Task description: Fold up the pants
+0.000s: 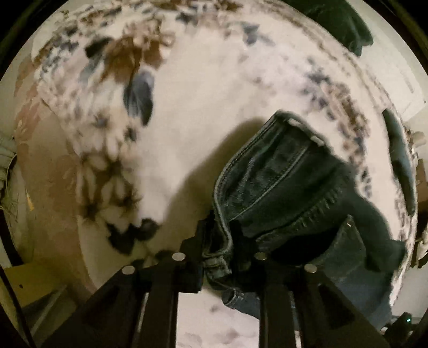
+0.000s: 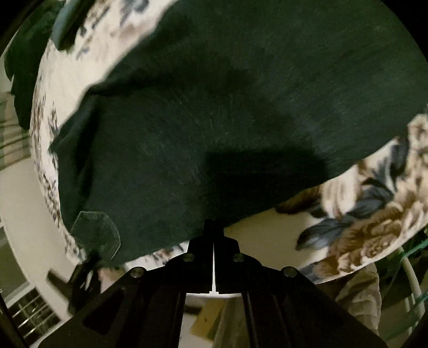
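The pants [image 1: 289, 187], dark denim, lie on a bed cover [image 1: 203, 112] printed with brown and blue flowers on a pale ground. In the left wrist view the waistband end is bunched and partly raised, its stitched seams and a belt loop showing, with a shadow cast on the cover beside it. The left gripper [image 1: 218, 249] has its jaws clenched on the waistband edge, the denim pinched between the two black fingers [image 1: 192, 241].

In the right wrist view a broad, flat stretch of the same dark cloth [image 2: 227, 120] spreads across most of the cover, its lower edge running toward the near edge of the bed. The right gripper [image 2: 214, 227] is clenched, only a thin slit of light between its fingers further back; its tips meet at that cloth edge, and they appear to pinch it, though the contact is dark.

Another dark garment [image 1: 342, 24] lies at the far edge of the cover, well apart from the pants. A pale floor [image 2: 24, 214] shows beyond the bed's edge.
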Demonstrator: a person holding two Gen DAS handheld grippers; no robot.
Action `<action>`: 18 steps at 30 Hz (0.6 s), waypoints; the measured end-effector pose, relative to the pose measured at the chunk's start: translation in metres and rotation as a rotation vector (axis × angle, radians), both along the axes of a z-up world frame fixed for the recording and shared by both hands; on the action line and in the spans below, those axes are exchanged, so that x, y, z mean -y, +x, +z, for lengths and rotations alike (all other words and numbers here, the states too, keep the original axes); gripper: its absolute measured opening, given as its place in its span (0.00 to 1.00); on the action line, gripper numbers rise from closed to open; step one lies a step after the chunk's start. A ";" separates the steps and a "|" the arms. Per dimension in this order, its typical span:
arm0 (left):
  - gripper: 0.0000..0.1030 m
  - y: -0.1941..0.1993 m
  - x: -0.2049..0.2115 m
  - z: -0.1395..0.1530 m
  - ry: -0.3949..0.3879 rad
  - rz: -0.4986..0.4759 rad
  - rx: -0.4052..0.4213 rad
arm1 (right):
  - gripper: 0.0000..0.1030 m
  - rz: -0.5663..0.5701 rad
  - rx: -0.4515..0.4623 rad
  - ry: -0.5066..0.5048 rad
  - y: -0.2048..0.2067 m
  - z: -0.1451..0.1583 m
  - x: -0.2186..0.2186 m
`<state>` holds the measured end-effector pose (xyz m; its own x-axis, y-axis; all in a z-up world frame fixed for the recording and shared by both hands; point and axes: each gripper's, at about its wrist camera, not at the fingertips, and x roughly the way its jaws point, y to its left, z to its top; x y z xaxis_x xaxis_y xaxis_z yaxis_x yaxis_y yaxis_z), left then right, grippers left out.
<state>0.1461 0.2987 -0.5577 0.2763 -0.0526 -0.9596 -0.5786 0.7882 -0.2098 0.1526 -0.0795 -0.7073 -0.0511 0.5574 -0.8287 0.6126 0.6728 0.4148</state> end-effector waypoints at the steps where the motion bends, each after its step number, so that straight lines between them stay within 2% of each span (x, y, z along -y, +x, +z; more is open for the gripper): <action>1: 0.30 0.004 0.001 0.001 0.012 -0.005 -0.010 | 0.02 0.011 0.004 0.010 0.004 -0.001 -0.004; 2: 0.36 0.007 0.002 0.004 0.029 -0.016 -0.025 | 0.04 0.057 0.026 0.009 0.012 0.008 -0.005; 3: 0.41 0.009 0.004 0.009 0.049 -0.025 -0.045 | 0.16 0.086 0.043 0.001 0.017 0.014 -0.004; 4: 0.43 0.010 0.006 0.015 0.054 -0.027 -0.050 | 0.27 0.128 0.075 -0.012 0.022 0.026 -0.004; 5: 0.43 0.009 0.007 0.021 0.063 -0.029 -0.058 | 0.53 0.170 0.116 -0.022 0.034 0.037 -0.005; 6: 0.43 0.007 0.009 0.030 0.074 -0.027 -0.061 | 0.71 0.206 0.160 -0.024 0.048 0.049 -0.006; 8: 0.46 0.004 0.015 0.045 0.103 -0.025 -0.048 | 0.73 0.261 0.222 -0.007 0.075 0.064 -0.012; 9: 0.52 0.002 0.018 0.053 0.113 -0.028 -0.031 | 0.73 0.288 0.237 0.002 0.090 0.069 -0.015; 10: 0.66 0.003 0.024 0.062 0.130 -0.032 -0.012 | 0.73 0.320 0.256 0.006 0.109 0.073 -0.020; 12: 0.86 0.011 0.040 0.075 0.165 -0.059 0.013 | 0.73 0.397 0.306 0.011 0.146 0.076 -0.035; 13: 0.88 0.016 0.048 0.078 0.176 -0.084 0.026 | 0.73 0.424 0.322 0.015 0.165 0.075 -0.047; 15: 0.88 0.035 0.067 0.080 0.211 -0.151 0.041 | 0.73 0.585 0.363 0.066 0.202 0.071 -0.083; 18: 0.88 0.057 0.091 0.075 0.198 -0.224 0.065 | 0.73 0.785 0.352 0.120 0.222 0.060 -0.121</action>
<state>0.2035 0.2074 -0.4832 0.3398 0.0669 -0.9381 -0.3764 0.9238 -0.0705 0.3749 0.0411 -0.6469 -0.2095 0.5530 -0.8064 -0.1881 0.7865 0.5882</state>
